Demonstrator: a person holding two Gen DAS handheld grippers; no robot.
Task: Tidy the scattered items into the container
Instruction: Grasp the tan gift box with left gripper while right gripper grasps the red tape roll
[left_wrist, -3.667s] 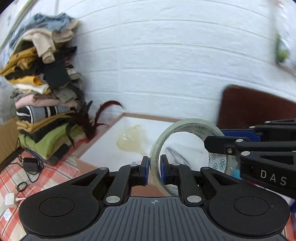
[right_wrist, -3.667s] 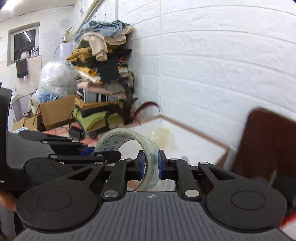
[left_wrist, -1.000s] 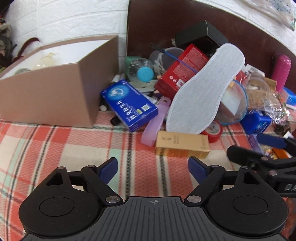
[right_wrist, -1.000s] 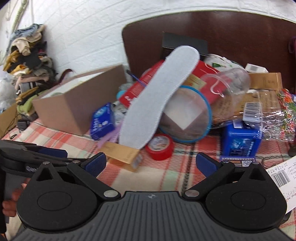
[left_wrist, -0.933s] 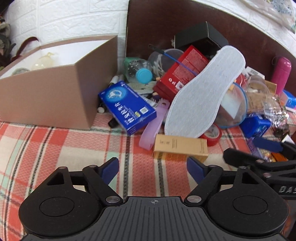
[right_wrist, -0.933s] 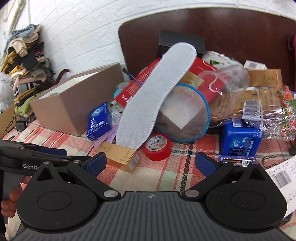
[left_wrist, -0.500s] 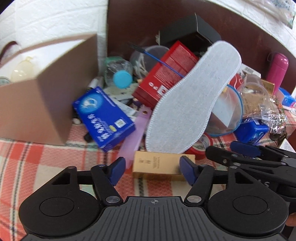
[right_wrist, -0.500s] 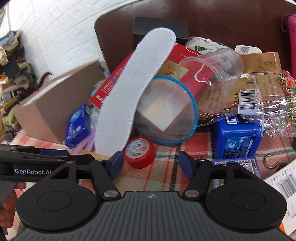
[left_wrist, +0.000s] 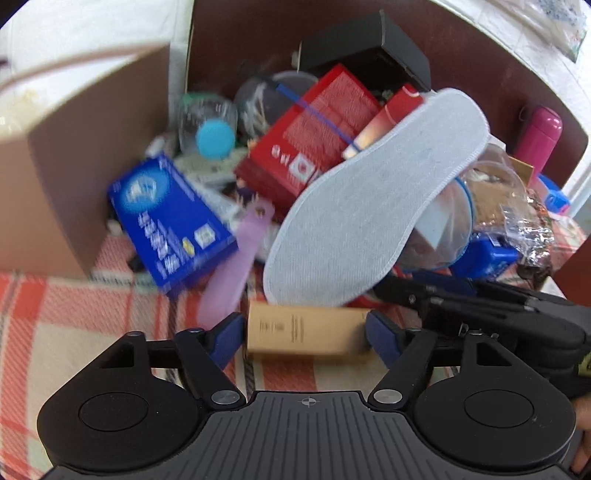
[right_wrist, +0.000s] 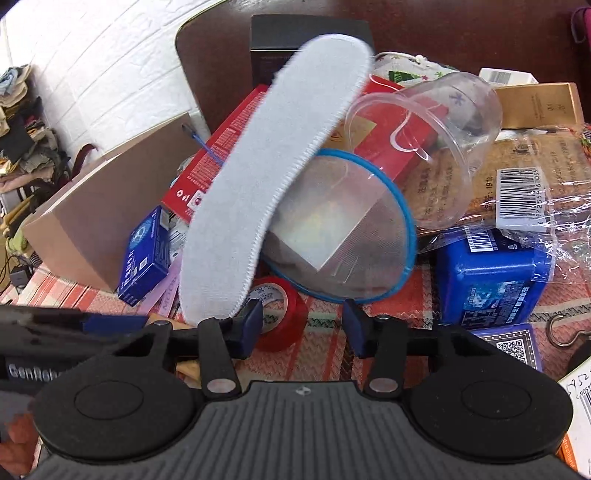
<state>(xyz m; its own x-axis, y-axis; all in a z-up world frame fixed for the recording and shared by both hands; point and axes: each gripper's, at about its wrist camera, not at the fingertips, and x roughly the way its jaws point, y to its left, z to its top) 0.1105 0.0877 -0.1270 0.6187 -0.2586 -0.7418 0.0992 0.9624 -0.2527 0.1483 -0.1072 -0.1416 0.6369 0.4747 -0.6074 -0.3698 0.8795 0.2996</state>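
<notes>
A flat tan carton (left_wrist: 306, 328) lies on the checked cloth between the blue pads of my left gripper (left_wrist: 304, 328). Its jaws are opening and stand at the carton's two ends without pressing on it. My right gripper (right_wrist: 303, 325) is closing around a red tape roll (right_wrist: 280, 314). The left pad is at the roll and the right pad is still apart from it. A white insole (right_wrist: 269, 177) leans over the pile, its heel just above the roll. The open brown cardboard box (left_wrist: 74, 184) stands at the left.
The pile holds a blue carton (left_wrist: 173, 221), a red box (left_wrist: 314, 140), a blue-rimmed sieve (right_wrist: 347, 236), a clear cup (right_wrist: 443, 147), a blue tub (right_wrist: 491, 277) and a pink bottle (left_wrist: 539, 133). The right gripper's arm (left_wrist: 480, 306) lies close on the right.
Both grippers have moved forward and down to the pile. The left jaws now straddle the tan carton. The right jaws have narrowed around the red tape roll. The clear tape roll held earlier is gone.
</notes>
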